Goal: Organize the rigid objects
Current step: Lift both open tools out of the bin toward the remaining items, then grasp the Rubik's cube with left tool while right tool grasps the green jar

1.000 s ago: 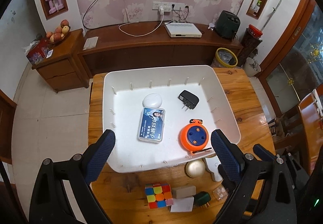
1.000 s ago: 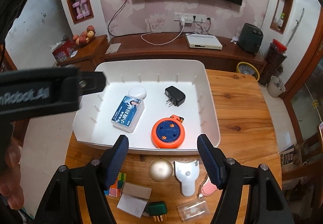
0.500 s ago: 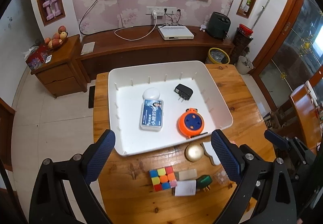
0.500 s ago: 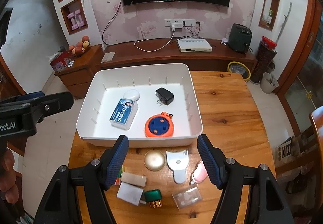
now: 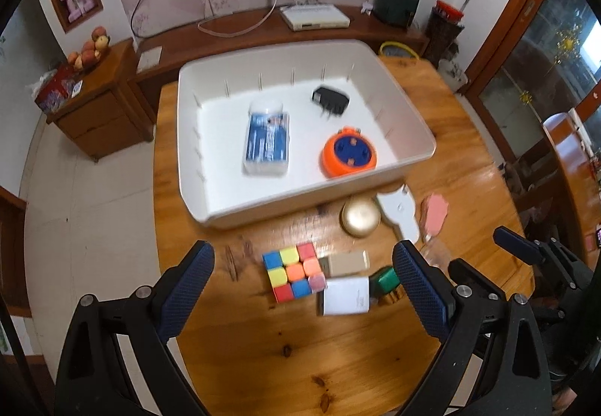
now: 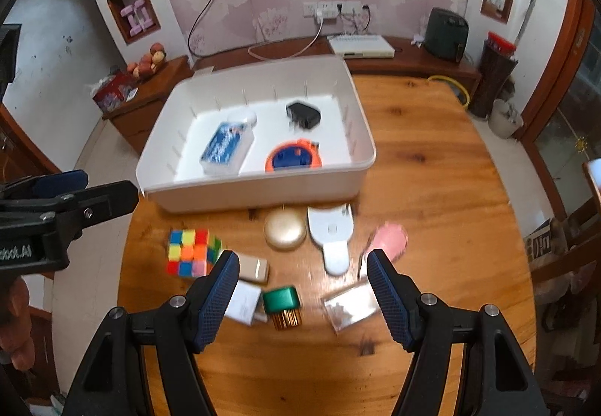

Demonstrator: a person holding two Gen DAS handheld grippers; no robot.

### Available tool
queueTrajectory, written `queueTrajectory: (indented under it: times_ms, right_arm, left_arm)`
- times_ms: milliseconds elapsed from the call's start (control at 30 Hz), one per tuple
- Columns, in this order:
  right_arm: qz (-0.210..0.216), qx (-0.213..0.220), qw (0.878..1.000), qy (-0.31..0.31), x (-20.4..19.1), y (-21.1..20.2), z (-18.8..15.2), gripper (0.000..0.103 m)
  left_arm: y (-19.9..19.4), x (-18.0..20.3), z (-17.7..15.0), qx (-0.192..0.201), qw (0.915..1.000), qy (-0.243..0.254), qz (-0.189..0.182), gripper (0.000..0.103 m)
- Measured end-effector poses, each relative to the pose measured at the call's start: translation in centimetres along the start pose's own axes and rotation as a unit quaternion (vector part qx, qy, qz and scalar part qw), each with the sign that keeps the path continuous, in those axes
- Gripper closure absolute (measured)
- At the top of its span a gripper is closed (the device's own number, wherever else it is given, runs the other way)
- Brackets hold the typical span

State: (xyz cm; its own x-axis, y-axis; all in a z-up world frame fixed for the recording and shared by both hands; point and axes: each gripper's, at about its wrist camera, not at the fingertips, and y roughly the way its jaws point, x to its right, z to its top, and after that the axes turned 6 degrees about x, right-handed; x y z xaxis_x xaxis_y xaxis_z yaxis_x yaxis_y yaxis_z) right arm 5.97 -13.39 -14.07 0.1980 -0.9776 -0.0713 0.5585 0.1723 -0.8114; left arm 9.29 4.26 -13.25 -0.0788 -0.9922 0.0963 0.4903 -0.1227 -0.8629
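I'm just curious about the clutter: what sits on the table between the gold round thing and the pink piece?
A white paddle-shaped piece lies between the gold disc and the pink piece, beside both. The right wrist view shows it best.

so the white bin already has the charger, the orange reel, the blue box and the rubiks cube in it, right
Not quite: the rubiks cube is not in the white bin. It sits on the table in front of it, as the left wrist view shows. The charger, orange reel and blue box are inside.
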Motion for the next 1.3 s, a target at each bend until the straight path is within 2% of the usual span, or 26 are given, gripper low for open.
queueTrajectory:
  times_ms: [333,467,600,1033,1300]
  right_arm:
    - [0.057,-0.01,0.998,-0.025,0.4,2.2,-4.4,0.032]
    - [0.062,-0.022,0.997,-0.038,0.0,3.3,-5.3,0.032]
    - [0.071,-0.038,0.996,-0.046,-0.5,4.8,-6.1,0.039]
    - [0.08,-0.071,0.991,-0.082,-2.5,8.5,-6.0,0.04]
    - [0.079,-0.094,0.989,-0.077,-2.3,10.3,-5.8,0.053]
  left_arm:
    - [3.9,-1.1,-2.7,-0.052,0.998,-0.035,0.005,0.007]
    - [5.1,-1.1,-3.3,-0.062,0.9971,-0.044,0.01,0.007]
    - [6.0,-1.4,-3.4,-0.067,0.9963,-0.053,0.011,0.007]
    - [9.4,-2.5,-3.6,-0.099,0.9912,-0.085,0.021,0.007]
    - [10.6,-2.7,-3.4,-0.104,0.989,-0.101,0.028,0.007]
